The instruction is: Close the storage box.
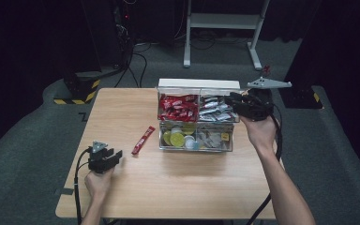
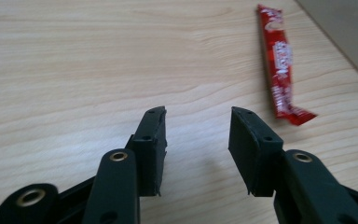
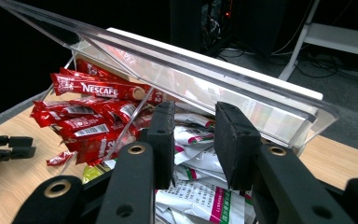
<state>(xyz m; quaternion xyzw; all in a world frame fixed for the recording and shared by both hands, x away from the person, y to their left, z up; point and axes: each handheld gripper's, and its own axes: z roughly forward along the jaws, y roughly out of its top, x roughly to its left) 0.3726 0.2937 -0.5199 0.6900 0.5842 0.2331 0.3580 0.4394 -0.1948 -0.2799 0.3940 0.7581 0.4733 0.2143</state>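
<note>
Red sachet (image 2: 279,65) lies loose on counter (image 1: 192,187), just ahead-right of left gripper (image 2: 196,133), jaws spread, empty. Right gripper (image 3: 193,140) holds organiser lid (image 3: 177,70) up, jaws nearly together. Sachet not yet picked up.
</note>
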